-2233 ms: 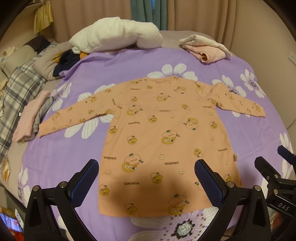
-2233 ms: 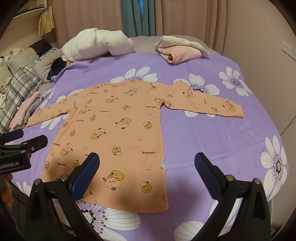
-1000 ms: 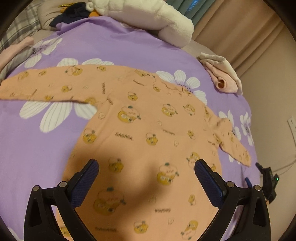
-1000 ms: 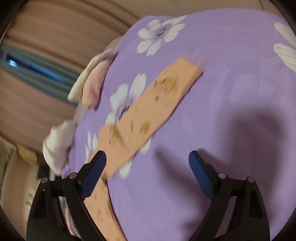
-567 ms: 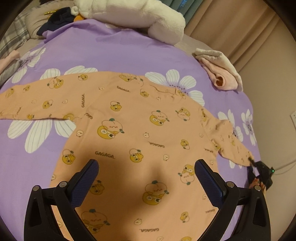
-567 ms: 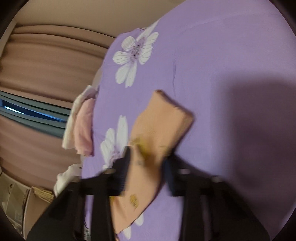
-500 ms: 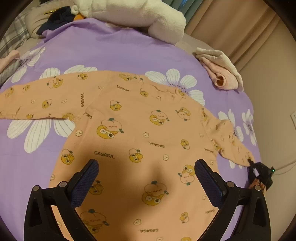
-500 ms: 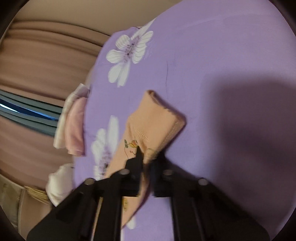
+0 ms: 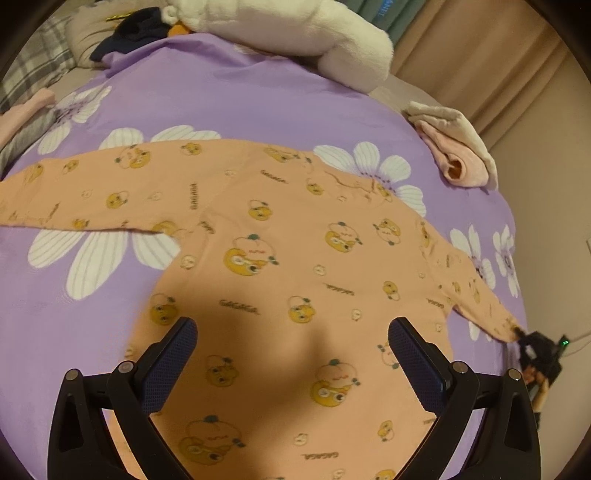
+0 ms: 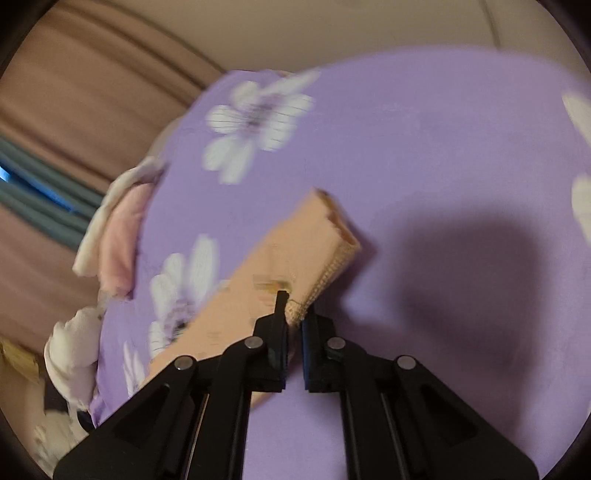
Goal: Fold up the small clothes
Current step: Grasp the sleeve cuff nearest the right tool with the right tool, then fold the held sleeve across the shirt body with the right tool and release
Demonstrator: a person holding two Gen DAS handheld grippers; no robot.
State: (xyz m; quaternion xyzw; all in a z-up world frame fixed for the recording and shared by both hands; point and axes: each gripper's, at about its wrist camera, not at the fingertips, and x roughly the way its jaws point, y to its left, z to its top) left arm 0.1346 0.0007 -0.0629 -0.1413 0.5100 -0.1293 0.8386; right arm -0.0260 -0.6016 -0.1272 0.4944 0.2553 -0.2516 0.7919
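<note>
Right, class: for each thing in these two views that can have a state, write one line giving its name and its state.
Orange shirt: spread flat on the bedspread, unfolded, both sleeves out.
Sleeve cuff: pinched at its edge, lifted slightly.
Right gripper: shut on the sleeve cuff.
Left gripper: open, over the shirt's body, holding nothing.
Pink garment: folded, at the bedspread's far edge.
White blanket: rolled up.

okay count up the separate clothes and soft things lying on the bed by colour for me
Orange: 1, the printed long-sleeve top
White: 1, the fluffy bundle
Pink and cream: 1, the folded pile
Pale pink: 1, the garment at the left edge
Dark navy: 1, the crumpled item
Total: 5
</note>
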